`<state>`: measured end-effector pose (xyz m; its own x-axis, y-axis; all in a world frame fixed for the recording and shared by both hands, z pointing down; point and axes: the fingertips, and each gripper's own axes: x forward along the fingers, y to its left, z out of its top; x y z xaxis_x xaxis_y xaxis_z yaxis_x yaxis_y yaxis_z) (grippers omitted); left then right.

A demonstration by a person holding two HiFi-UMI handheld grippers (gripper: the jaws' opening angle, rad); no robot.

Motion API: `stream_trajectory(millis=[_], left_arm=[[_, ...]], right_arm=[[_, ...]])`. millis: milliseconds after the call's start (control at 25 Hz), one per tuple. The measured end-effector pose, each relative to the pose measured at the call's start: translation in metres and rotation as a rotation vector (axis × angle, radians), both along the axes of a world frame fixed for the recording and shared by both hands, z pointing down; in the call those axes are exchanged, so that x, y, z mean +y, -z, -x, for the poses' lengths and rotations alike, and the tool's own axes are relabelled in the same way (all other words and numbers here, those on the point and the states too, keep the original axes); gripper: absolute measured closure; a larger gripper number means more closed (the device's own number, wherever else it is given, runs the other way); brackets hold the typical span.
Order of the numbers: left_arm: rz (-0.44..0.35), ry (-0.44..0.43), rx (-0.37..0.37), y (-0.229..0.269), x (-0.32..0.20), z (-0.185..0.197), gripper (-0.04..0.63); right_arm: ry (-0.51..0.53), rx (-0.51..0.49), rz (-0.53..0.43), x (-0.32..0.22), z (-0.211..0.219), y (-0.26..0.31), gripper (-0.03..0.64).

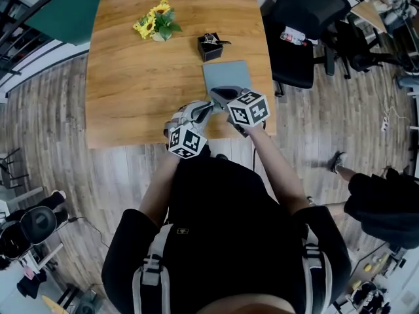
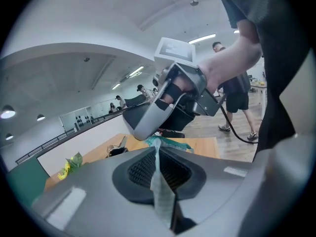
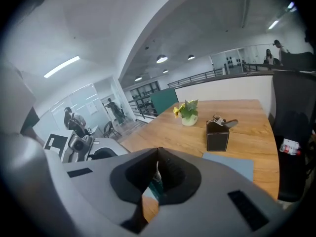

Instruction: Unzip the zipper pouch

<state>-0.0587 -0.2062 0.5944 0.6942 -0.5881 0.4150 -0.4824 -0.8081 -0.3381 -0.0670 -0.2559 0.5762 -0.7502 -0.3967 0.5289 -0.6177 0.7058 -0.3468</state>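
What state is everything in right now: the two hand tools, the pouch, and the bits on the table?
left gripper: shut on a pale edge of the zipper pouch.
right gripper: shut on a teal bit of the pouch.
zipper pouch: held between both grippers; whether it is zipped cannot be told.
black box: upright, something poking out of its top.
sunflowers: standing upright.
blue-grey mat: lying flat on the table.

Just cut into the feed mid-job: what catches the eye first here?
The two grippers meet nose to nose at the table's near edge: the left gripper and the right gripper are each shut on the teal zipper pouch held between them. Beyond them on the wooden table lie a grey-blue mat, a black box and a small sunflower pot.
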Motion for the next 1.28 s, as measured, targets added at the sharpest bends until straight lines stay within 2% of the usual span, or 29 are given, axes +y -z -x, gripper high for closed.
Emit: stream_trajectory(millis=[480, 560, 720, 920, 1160, 1280], left_arm=[[0.009, 0.015, -0.002, 0.007, 0.011, -0.011, 0.575], [0.044, 0.021, 0.018, 0.006, 0.014, -0.013, 0.574], [0.155, 0.026, 0.106, 0.006, 0.022, -0.018, 0.557], [0.280, 0.013, 0.202, 0.005, 0.035, -0.029, 0.488], [0.304, 0.039, 0.261, 0.012, 0.036, -0.039, 0.449], [0.318, -0.004, 0.219, 0.010, 0.045, -0.049, 0.465]], right_arm=[[-0.065, -0.029, -0.026, 0.012, -0.020, 0.004, 0.614], [-0.061, -0.030, -0.031, 0.016, -0.022, 0.005, 0.615], [-0.033, -0.066, -0.051, 0.027, -0.021, 0.015, 0.615], [-0.007, -0.072, -0.071, 0.041, -0.023, 0.018, 0.615], [0.013, -0.091, -0.071, 0.059, -0.028, 0.021, 0.615], [0.006, -0.106, -0.070, 0.066, -0.028, 0.021, 0.615]])
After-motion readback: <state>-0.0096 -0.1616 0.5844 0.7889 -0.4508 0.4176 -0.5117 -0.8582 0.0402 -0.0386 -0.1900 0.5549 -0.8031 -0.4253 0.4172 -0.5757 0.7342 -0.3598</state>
